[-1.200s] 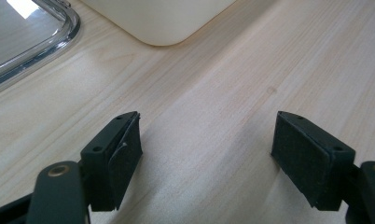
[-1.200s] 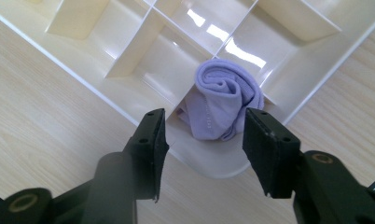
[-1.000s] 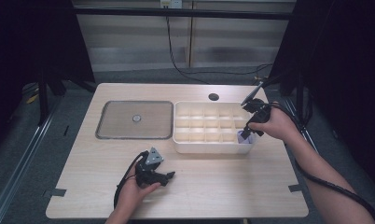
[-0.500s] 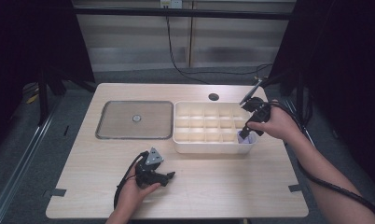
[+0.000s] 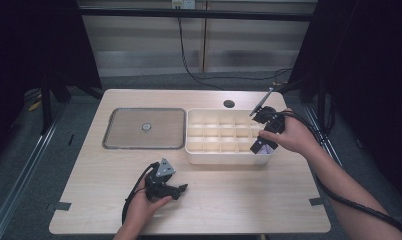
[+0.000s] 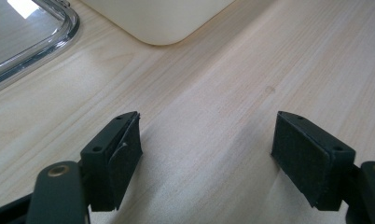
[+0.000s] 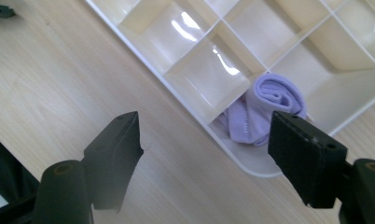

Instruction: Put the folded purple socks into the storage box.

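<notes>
A rolled lilac sock [image 7: 265, 109] lies in the near right corner cell of the white divided box [image 5: 195, 150]. My right gripper [image 5: 262, 143] hovers over that corner, open and empty; its view shows my right gripper [image 7: 209, 154] with the sock just beyond its right pad. My left gripper [image 5: 181, 188] rests low over the bare tabletop near the front edge, and in its own view my left gripper [image 6: 206, 154] stands open with wood grain between the pads.
A clear lid [image 5: 144, 128] with a small knob lies flat left of the box [image 6: 157, 23]. A round cable hole [image 5: 229, 104] sits at the table's back. Black cables trail from both grippers. Dark frame posts stand at both sides.
The right gripper has lifted a little and drawn back from the corner cell. The left gripper has stayed put.
</notes>
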A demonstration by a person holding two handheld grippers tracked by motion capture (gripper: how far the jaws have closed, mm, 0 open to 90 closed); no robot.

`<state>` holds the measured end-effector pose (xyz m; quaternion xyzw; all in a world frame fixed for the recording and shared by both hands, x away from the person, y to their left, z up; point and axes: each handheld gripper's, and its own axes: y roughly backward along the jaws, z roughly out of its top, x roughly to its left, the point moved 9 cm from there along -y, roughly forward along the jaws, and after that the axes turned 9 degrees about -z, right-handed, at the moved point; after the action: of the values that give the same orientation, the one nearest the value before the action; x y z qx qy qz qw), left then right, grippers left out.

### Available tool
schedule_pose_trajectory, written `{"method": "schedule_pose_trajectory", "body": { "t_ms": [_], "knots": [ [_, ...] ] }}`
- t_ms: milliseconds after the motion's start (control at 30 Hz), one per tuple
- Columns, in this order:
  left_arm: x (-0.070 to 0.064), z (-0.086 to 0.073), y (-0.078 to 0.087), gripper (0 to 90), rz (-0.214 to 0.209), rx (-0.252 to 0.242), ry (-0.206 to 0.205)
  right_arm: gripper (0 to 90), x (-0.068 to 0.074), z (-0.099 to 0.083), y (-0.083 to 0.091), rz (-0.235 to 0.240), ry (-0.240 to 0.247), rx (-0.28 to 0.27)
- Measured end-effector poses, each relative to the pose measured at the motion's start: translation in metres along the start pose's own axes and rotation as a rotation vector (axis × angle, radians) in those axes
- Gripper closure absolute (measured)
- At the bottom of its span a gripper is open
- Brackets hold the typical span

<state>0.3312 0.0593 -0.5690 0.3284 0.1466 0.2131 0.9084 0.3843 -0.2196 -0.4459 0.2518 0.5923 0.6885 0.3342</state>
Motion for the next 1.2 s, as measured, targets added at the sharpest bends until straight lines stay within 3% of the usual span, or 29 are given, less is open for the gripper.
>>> {"method": "schedule_pose_trajectory", "body": {
  "t_ms": [500,1200],
  "knots": [
    [0.000,0.000,0.000,23.4,0.000,0.001,-0.001,21.7,0.029,-0.008,-0.007,0.023,0.108,0.006],
    [0.000,-0.001,0.001,23.5,-0.004,0.012,-0.005,21.7,0.061,-0.014,-0.009,0.061,0.183,-0.021]
  ]
}}
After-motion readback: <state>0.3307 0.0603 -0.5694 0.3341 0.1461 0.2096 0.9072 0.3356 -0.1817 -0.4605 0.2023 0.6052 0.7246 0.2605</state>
